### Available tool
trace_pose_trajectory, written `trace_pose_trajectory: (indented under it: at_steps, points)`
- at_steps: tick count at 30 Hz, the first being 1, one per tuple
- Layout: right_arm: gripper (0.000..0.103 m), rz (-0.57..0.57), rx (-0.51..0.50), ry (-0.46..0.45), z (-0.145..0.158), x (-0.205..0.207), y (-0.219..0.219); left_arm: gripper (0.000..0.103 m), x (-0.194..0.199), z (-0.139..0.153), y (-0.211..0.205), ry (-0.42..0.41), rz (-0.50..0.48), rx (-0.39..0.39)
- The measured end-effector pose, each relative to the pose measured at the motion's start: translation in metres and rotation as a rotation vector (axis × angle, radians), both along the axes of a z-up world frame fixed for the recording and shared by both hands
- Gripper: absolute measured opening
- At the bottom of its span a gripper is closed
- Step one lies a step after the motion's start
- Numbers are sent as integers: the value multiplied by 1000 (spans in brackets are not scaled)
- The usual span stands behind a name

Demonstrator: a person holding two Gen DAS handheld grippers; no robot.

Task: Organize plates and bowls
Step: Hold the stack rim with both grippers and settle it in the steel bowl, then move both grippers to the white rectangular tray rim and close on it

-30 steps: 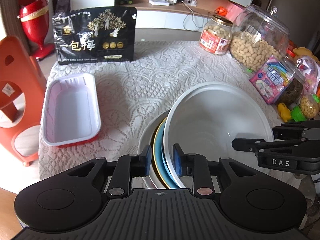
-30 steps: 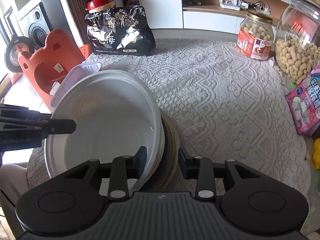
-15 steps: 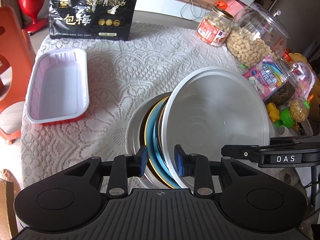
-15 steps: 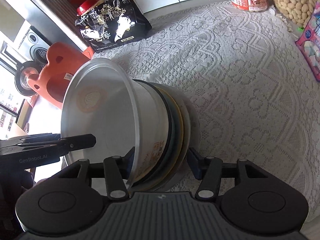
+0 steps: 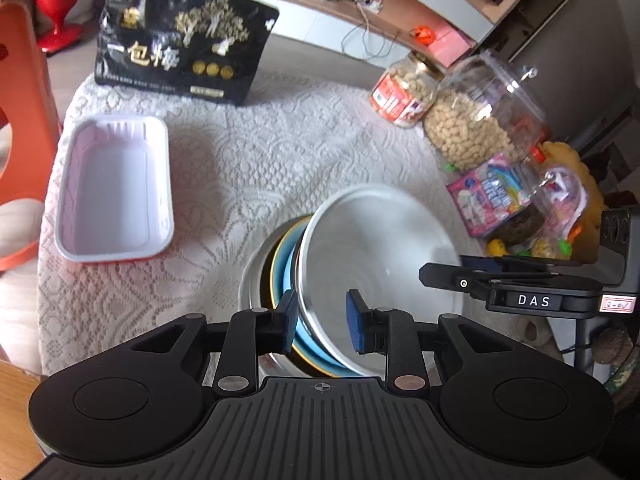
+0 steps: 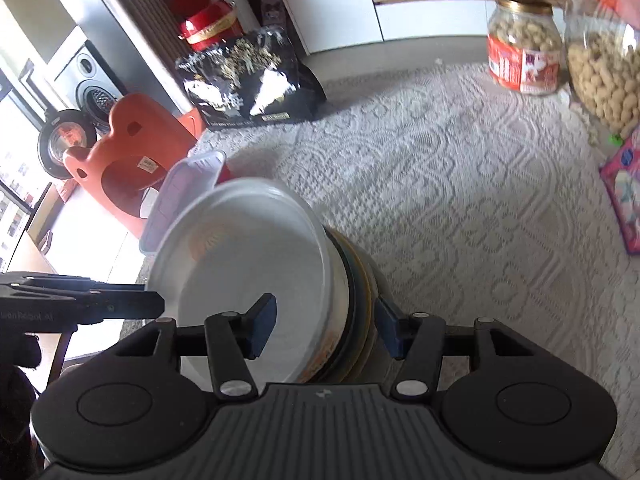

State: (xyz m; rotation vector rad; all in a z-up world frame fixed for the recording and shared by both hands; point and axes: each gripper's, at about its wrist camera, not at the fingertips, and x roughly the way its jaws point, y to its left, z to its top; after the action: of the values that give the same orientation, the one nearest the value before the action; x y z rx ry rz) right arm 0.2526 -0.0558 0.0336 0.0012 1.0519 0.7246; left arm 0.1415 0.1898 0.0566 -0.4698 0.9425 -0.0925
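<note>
A stack of dishes hangs between my two grippers above the lace tablecloth (image 5: 248, 168). A large white bowl (image 5: 376, 256) sits in front, with a blue plate (image 5: 290, 284), a yellow-rimmed plate and a grey plate (image 5: 250, 284) behind it. My left gripper (image 5: 322, 322) is shut on the bowl's rim and the blue plate. My right gripper (image 6: 326, 326) is shut on the whole stack, one finger inside the white bowl (image 6: 248, 264), the other behind the plates (image 6: 366, 292). The stack is tilted on edge.
A white rectangular tray (image 5: 114, 188) lies at the table's left. A black snack bag (image 5: 180, 42) stands at the back. Peanut jars (image 5: 476, 120) and candy packets (image 5: 492, 192) crowd the right edge. An orange chair (image 6: 132, 152) stands beside the table.
Both grippers have lifted the stack higher and drawn it back from the table. The view has shifted; the grip on the stack is unchanged.
</note>
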Motion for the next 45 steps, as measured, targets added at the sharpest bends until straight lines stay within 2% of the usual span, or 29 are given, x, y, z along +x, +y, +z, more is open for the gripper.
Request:
trace_pose_trajectory:
  at_steps: [3, 5, 7, 11, 13, 18, 22, 24, 26, 28, 33, 37, 40, 45]
  points:
    - [58, 20, 16, -77, 30, 5, 6, 29, -4, 23, 18, -85, 54, -14]
    - [61, 25, 13, -117, 47, 12, 19, 29, 3, 32, 37, -119, 124, -8]
    - [61, 20, 11, -140, 61, 21, 38, 29, 12, 36, 57, -131, 202, 60]
    - [67, 19, -24, -174, 75, 41, 91, 29, 46, 21, 101, -34, 309, 280]
    - [68, 49, -63, -165, 72, 52, 125, 29, 60, 4, 123, 20, 337, 326]
    - [67, 51, -141, 27, 31, 81, 206, 29, 78, -49, 169, 146, 351, 278]
    - [49, 47, -218, 160, -12, 90, 257, 29, 81, -77, 175, 211, 325, 238]
    - [45, 55, -252, 195, -32, 90, 276, 29, 81, -85, 174, 224, 311, 216]
    - [39, 64, -277, 214, -46, 89, 288, 29, 84, -90, 170, 240, 295, 229]
    - [38, 78, -295, 227, -56, 89, 297, 29, 85, -94, 168, 252, 282, 229]
    - [27, 77, -332, 263, -76, 91, 304, 29, 89, -95, 168, 260, 277, 224]
    - [24, 92, -343, 256, -81, 90, 313, 29, 93, -100, 171, 280, 274, 194]
    - [20, 106, -363, 244, -85, 90, 321, 24, 96, -107, 177, 308, 272, 145]
    - [20, 83, -347, 225, -77, 87, 315, 21, 84, -94, 180, 272, 301, 96]
